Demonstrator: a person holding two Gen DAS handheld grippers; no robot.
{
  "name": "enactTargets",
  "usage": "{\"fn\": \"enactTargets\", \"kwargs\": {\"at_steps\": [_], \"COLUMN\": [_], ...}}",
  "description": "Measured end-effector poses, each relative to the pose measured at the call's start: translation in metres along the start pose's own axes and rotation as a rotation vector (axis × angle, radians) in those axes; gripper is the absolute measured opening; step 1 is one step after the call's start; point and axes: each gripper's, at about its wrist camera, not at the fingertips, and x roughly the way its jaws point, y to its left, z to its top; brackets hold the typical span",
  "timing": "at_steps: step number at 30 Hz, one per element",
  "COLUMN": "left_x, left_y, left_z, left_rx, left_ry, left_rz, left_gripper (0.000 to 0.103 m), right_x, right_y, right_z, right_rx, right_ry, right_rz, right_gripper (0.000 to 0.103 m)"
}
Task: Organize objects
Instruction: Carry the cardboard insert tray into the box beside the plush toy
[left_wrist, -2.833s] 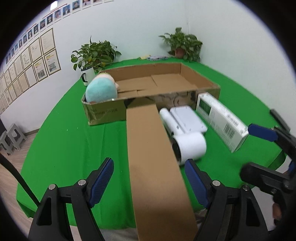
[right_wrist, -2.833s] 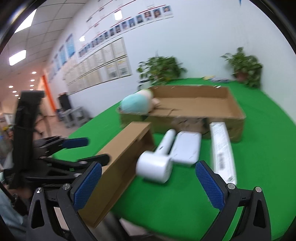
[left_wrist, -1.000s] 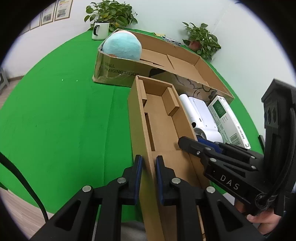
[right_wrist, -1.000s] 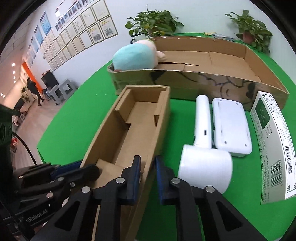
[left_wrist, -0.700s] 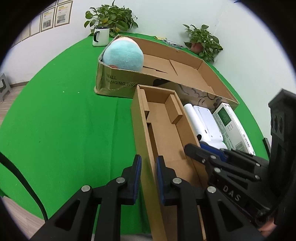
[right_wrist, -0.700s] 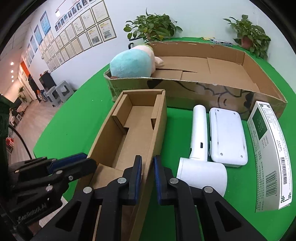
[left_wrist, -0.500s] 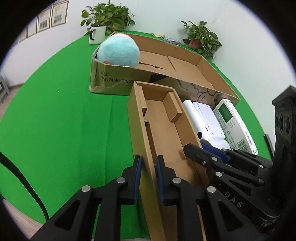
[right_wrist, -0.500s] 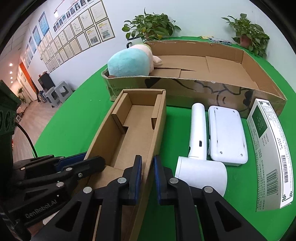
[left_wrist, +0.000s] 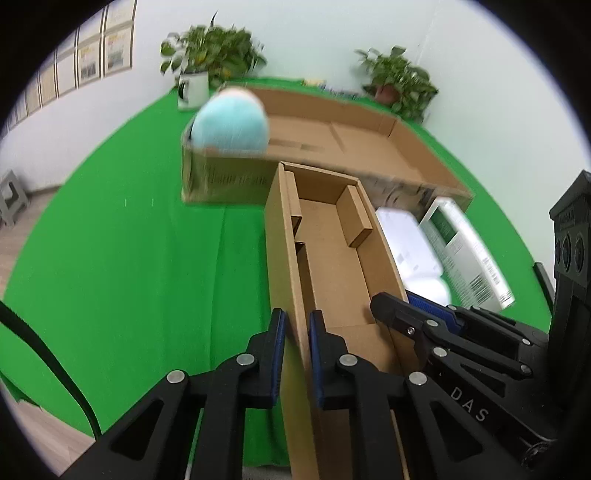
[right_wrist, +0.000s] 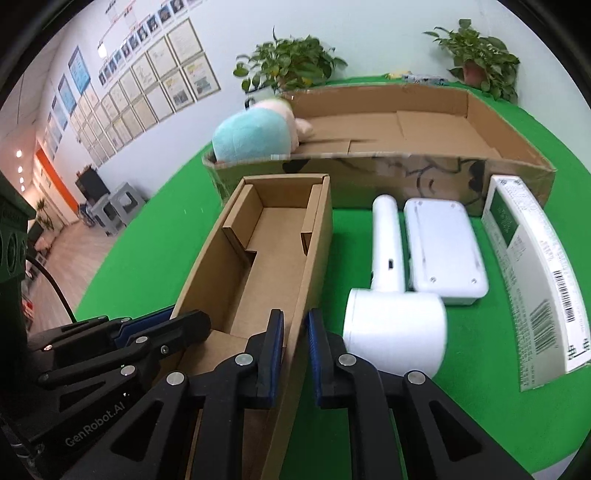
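A long narrow open cardboard box lies lengthwise on the green table, empty, with inner flaps. My left gripper is shut on its left wall near the near end. My right gripper is shut on its right wall; it also shows in the left wrist view. A white hair dryer, a flat white case and a white and green carton lie to the right of the narrow box.
A large open cardboard box stands behind, with a teal plush toy in its left end. Potted plants and a mug stand at the table's back edge.
Both grippers closed on the narrow box's side walls after it was turned open side up. In the last half second the box moved slightly; the grip is unchanged.
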Motion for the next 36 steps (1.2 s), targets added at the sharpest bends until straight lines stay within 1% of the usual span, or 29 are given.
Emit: {"fn": "enactTargets", "kwargs": {"at_steps": [7,9,13,19,22,27,32,36], "left_x": [-0.039,-0.045,-0.052,-0.054,-0.055,-0.059,-0.065,-0.063], "left_y": [-0.028,-0.034,-0.043,-0.053,-0.056,-0.061,-0.061,-0.059], "left_z": [0.04,0.051,0.071,0.102,0.123,0.162,0.194,0.217], "left_rx": [0.082,0.098,0.115,0.14,0.143,0.154,0.162,0.154], "left_ry": [-0.153,-0.182,-0.22,-0.267,-0.288,-0.323,-0.348,-0.342], "left_rz": [0.009,0.009,-0.003,-0.018,-0.023,-0.016,-0.009,-0.021], "left_gripper": [0.012,0.012,0.011,0.011,0.012,0.012,0.012,0.011], "right_x": [-0.051,-0.066,-0.088,-0.108,-0.122,-0.138,-0.149,-0.153], "right_y": [-0.001,-0.002,-0.004,-0.012,-0.011,-0.011,-0.005,0.0], "right_z": [0.028,0.038,0.06,0.098,0.119,0.165,0.209,0.244], "right_rx": [0.019,0.018,0.021,0.028,0.023,0.015,-0.008,-0.012], "right_ry": [-0.149,-0.193,-0.247,-0.293,-0.319,-0.342,-0.355,-0.347], "right_rz": [0.003,-0.004,-0.018,-0.035,-0.044,-0.041,-0.048,-0.055], "right_gripper": [0.011,0.011,0.011,0.01,0.01,0.01,0.01,0.01]}}
